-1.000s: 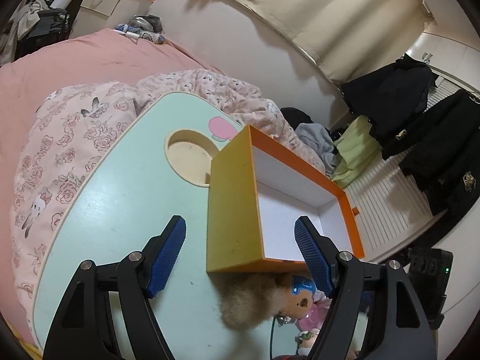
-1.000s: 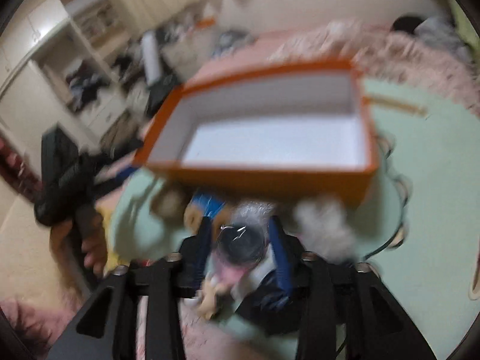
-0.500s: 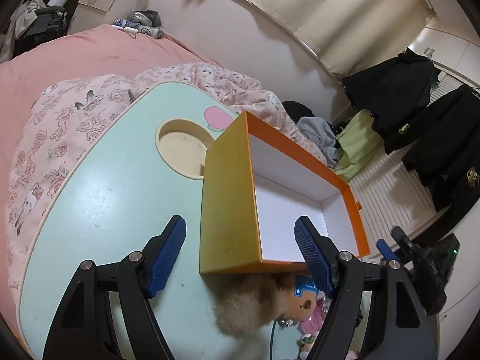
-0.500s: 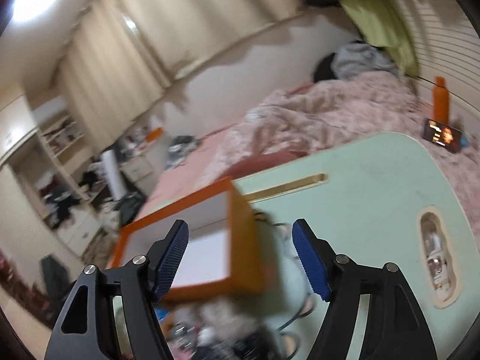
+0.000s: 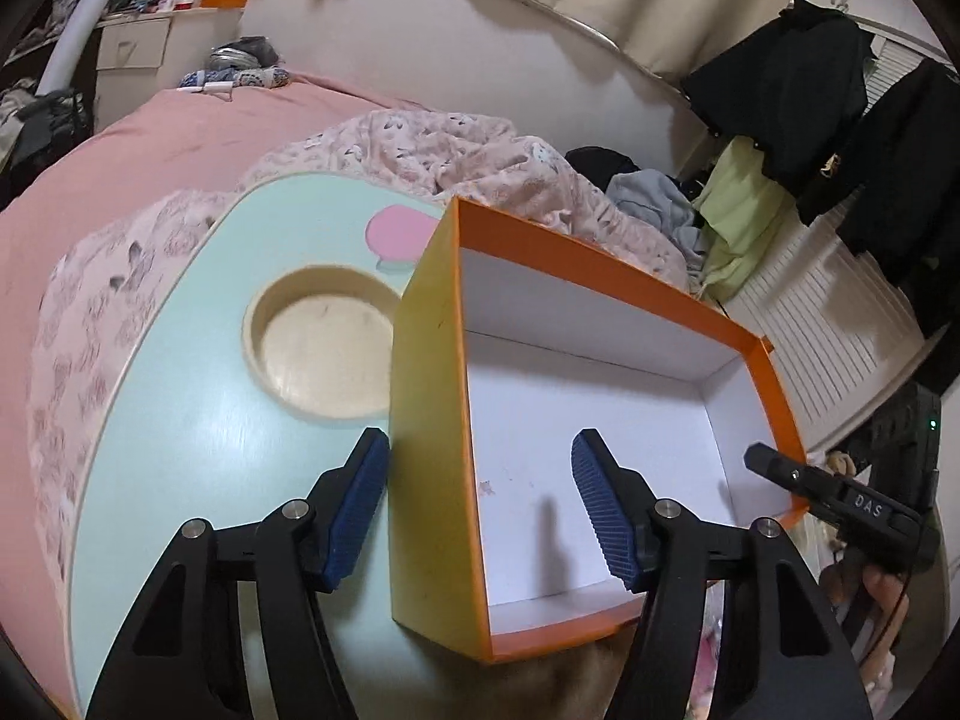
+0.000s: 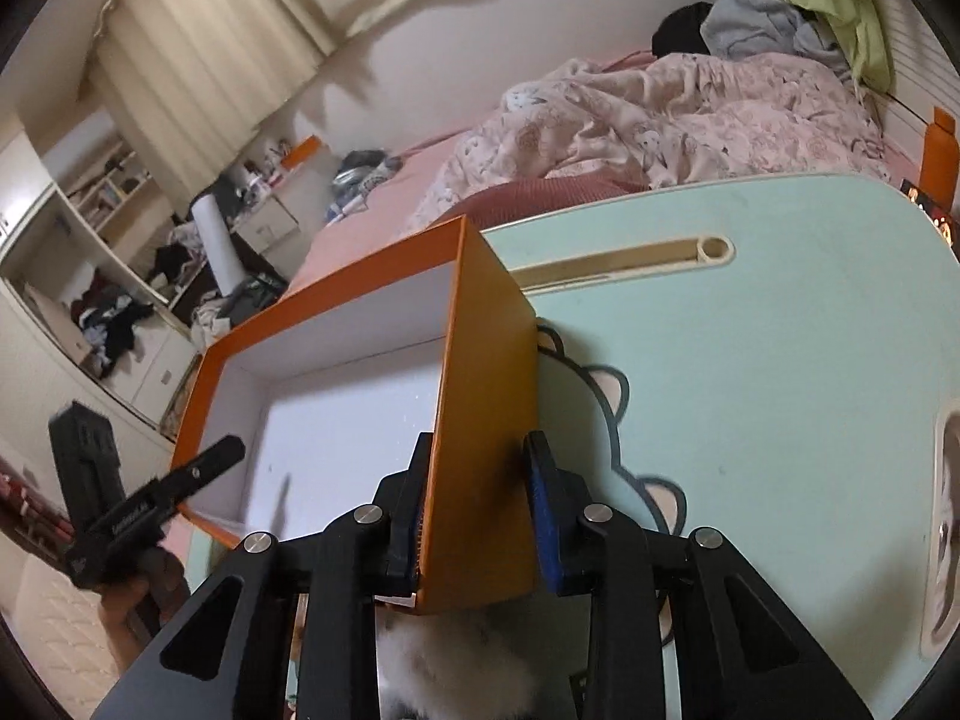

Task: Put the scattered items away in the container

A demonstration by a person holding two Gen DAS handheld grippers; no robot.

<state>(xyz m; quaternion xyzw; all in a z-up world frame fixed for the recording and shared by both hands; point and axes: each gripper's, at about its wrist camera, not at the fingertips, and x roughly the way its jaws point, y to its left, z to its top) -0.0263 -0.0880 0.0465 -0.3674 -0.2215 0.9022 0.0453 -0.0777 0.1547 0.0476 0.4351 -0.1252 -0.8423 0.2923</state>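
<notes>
Both grippers straddle opposite end walls of the orange box (image 5: 576, 420), one finger inside and one outside. Right gripper (image 6: 480, 516): its jaws have just been closing and now clamp the near end wall, the inner pad flat against the white lining and the outer pad at the orange face. Left gripper (image 5: 480, 504): its jaws have also been closing, yet a gap shows between each blue pad and the yellow-orange wall, so it stands released around the wall and does not grasp it. Each gripper appears as a black finger in the other's view, at the far end of the box.

Progress, as a judgement: the task is barely started. The white floor of the box is bare. A fluffy plush toy (image 6: 462, 660) lies just below the right gripper, against the near wall of the box and outside it; other small items beside it are too hidden to name. The present step seems to be positioning the box; all the gathering is left.

Surface and room: the box rests on a mint-green lap table (image 5: 180, 432) with a round recessed cup well (image 5: 324, 354) ahead-left of the left gripper and a long groove (image 6: 624, 258) beyond the right gripper. The table sits on a bed with a pink floral blanket (image 6: 690, 120); curtains, dark hanging clothes (image 5: 804, 78) and cluttered shelves surround it.
</notes>
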